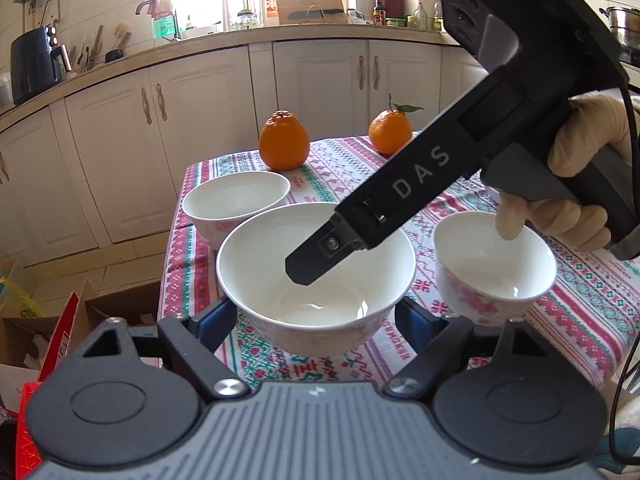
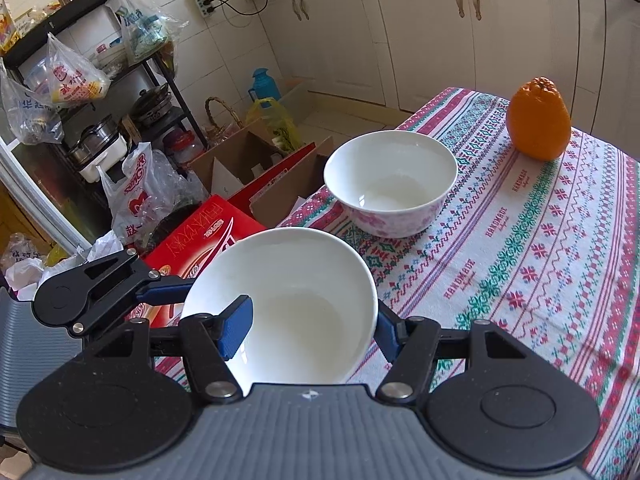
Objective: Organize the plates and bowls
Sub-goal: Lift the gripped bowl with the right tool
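Observation:
A white bowl (image 1: pixel 276 240) (image 2: pixel 304 264) sits between my left gripper's (image 1: pixel 316 316) blue pads, which press on its outer sides; it looks raised slightly off the patterned tablecloth (image 1: pixel 580 300). My right gripper (image 2: pixel 310 328), held by a gloved hand (image 1: pixel 580 140), straddles the bowl's wall. One of its fingers (image 1: pixel 312 256) hangs inside the bowl, clear of the wall, and the other lies against the outside of the rim. A second bowl (image 1: pixel 236 200) (image 2: pixel 390 184) stands behind it on the left. A third one (image 1: pixel 492 272), pink-flowered, stands to the right.
Two oranges (image 1: pixel 284 140) (image 1: pixel 390 132) stand at the table's far side. Beside the table's left edge, on the floor, are a red box (image 2: pixel 208 236), an open carton (image 2: pixel 248 160) and a shelf (image 2: pixel 80 80) hung with bags. Cabinets (image 1: pixel 320 80) lie beyond.

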Available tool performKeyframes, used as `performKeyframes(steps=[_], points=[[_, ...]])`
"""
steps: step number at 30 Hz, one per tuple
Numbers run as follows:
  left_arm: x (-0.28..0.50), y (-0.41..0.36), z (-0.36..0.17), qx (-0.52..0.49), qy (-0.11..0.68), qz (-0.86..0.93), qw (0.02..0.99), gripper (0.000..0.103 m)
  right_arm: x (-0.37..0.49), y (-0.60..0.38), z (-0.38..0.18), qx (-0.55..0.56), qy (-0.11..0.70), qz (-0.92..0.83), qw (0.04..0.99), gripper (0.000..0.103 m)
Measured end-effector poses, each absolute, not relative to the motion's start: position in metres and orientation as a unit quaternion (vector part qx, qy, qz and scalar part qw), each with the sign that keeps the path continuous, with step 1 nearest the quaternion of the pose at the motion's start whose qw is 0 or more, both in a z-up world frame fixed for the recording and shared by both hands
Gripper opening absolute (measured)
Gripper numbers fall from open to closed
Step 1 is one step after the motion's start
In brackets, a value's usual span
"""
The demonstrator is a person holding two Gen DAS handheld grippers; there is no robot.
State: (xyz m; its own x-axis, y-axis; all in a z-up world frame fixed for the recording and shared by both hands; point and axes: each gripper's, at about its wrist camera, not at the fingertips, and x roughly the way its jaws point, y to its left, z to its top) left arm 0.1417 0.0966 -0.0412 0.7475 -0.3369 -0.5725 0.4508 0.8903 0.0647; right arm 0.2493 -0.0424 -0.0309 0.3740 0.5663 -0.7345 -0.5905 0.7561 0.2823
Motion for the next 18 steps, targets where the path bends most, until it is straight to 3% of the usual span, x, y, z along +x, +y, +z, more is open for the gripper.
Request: performKeyframes(steps=[18], points=[[0.102,0.070,-0.016,0.139,0.296,-0.233,0.916,0.086,0.192,-0.073,-0.012,-0.012,0.432,0.353,0.830,0.069]])
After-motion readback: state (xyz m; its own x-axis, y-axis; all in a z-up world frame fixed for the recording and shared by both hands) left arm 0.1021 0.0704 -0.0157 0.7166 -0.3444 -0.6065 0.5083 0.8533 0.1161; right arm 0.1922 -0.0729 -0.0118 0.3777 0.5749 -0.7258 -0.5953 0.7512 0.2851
